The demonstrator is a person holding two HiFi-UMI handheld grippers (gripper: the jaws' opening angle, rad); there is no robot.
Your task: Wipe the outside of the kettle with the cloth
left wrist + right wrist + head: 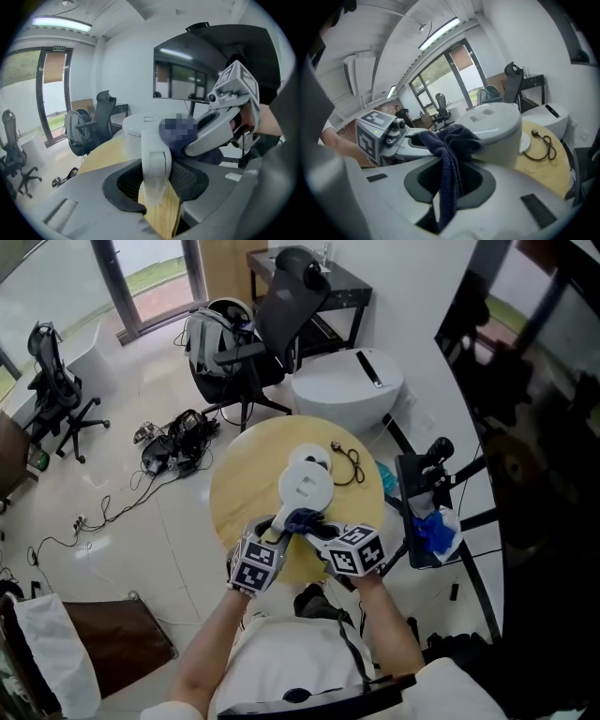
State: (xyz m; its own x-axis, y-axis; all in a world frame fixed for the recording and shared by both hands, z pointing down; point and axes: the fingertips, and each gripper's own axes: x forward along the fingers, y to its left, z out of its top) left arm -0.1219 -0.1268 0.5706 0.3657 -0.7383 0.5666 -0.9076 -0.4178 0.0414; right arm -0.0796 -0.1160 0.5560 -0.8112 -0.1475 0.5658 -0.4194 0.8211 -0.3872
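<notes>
The left tool (157,183) grips the kettle (499,126) by its handle (153,154) and the right tool (450,187) pinches the cloth (447,140), so a hard push may twist the kettle loose.

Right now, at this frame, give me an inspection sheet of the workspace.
Surface: round wooden table.
Job's things: white kettle upright, lid on; dark blue cloth bunched against it near the handle.
Clutter: kettle base beside the kettle.
Grippers: left gripper closed on the kettle's handle; right gripper closed on the cloth.
Cables: power cord on the table; loose cables on the floor.
Surroundings: office chairs, backpack.
</notes>
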